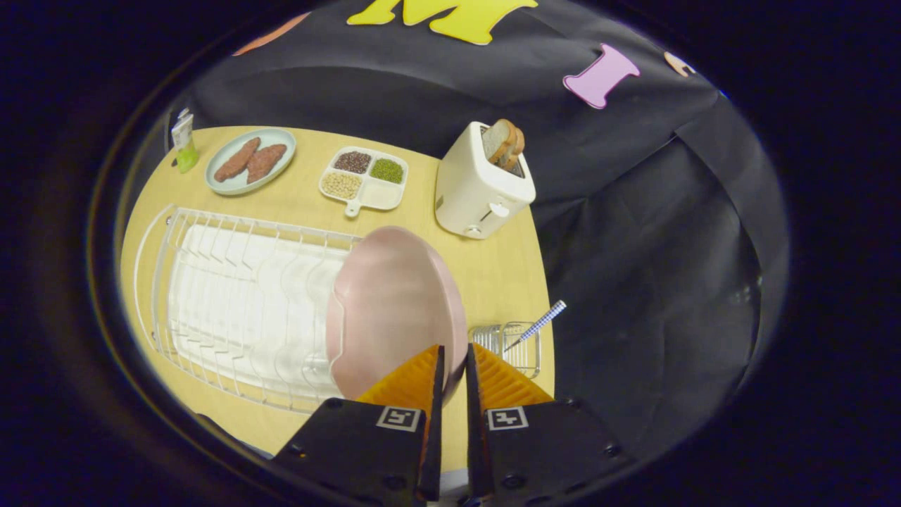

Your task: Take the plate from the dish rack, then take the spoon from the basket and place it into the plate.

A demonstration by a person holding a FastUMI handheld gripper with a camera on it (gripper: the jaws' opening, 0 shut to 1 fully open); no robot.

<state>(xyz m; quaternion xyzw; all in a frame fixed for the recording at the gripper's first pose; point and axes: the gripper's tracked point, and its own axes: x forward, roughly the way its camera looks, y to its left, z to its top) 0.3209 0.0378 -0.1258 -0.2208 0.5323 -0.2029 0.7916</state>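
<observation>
A pink plate [394, 303] stands on edge at the right end of the white wire dish rack [239, 296]. My gripper [454, 352] is shut on the plate, with one finger on each side of its near rim. Just right of the fingers, a small wire basket [517, 345] sits near the table's right edge. A spoon with a checked handle [538, 325] leans out of the basket toward the right.
A white toaster [479, 190] holding bread slices stands beyond the plate. A divided dish of beans [362, 179], a pale plate with two brown patties [250, 160] and a small green tube [184, 144] line the far side of the wooden table [493, 274].
</observation>
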